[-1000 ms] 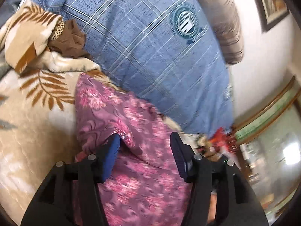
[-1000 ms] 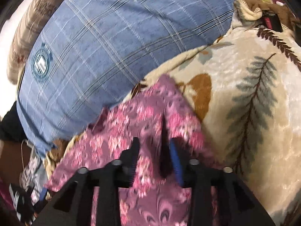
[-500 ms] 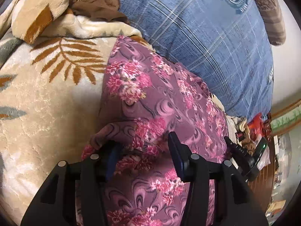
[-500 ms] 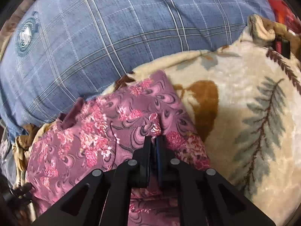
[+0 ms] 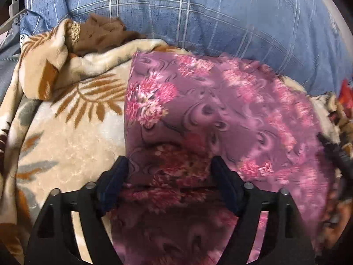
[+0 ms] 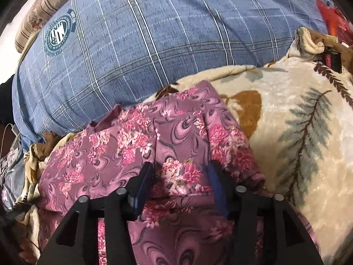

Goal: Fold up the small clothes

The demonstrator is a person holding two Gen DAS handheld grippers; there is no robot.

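On the cream leaf-print blanket (image 5: 66,132) at the left, a brown cloth (image 5: 99,35) is bunched against the blue plaid pillow (image 5: 198,11). Just right of the leaf pattern lies the purple floral garment (image 5: 220,110), folded flat. The left gripper (image 5: 169,172) straddles its near edge, jaws released. In the right wrist view, the right gripper (image 6: 181,176) likewise sits over the garment (image 6: 132,137), jaws spread apart, the blanket (image 6: 297,132) to its right.
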